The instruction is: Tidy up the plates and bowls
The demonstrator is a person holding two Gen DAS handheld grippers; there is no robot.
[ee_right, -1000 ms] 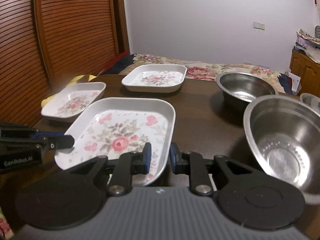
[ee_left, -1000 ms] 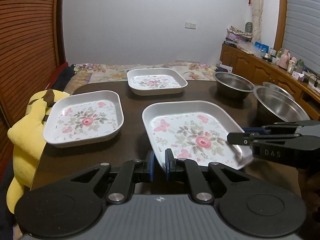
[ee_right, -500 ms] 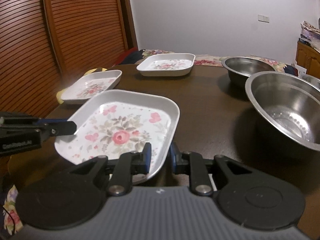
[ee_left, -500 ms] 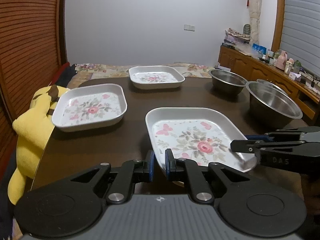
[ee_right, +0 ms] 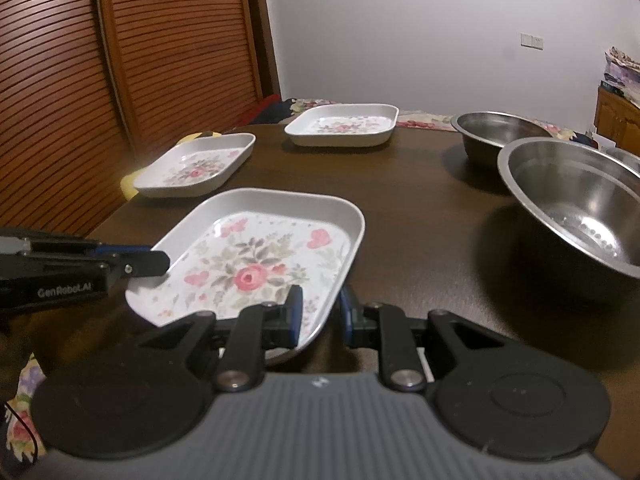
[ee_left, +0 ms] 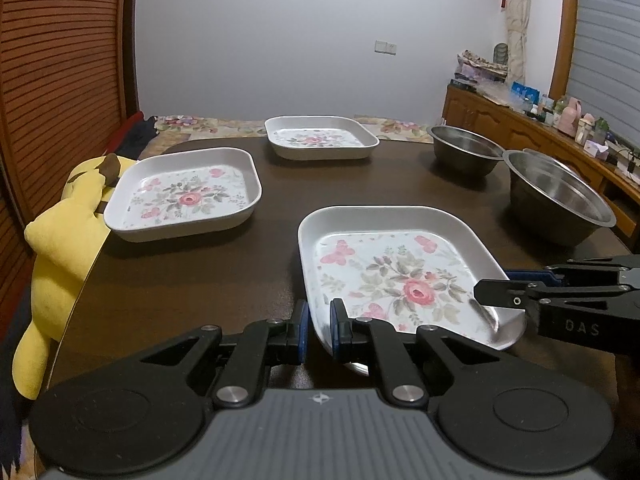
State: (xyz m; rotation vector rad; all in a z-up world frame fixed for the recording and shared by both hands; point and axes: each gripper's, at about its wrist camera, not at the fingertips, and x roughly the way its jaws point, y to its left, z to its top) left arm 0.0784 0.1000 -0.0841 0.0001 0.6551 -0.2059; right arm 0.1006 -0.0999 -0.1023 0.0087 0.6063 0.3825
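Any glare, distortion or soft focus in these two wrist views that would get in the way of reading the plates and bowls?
Left wrist view: fisheye bends the door frames; a glare patch on the held plate near corner; floral print sharp. Right wrist view: louvred doors bow, and highlights streak the big steel bowl; the far plate is slightly soft. Both: dim, even room light, soft shadows on the table.

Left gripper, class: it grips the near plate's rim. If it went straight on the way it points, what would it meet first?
Beyond the held plate, the left gripper would probably reach the far floral plate first; depth is uncertain.
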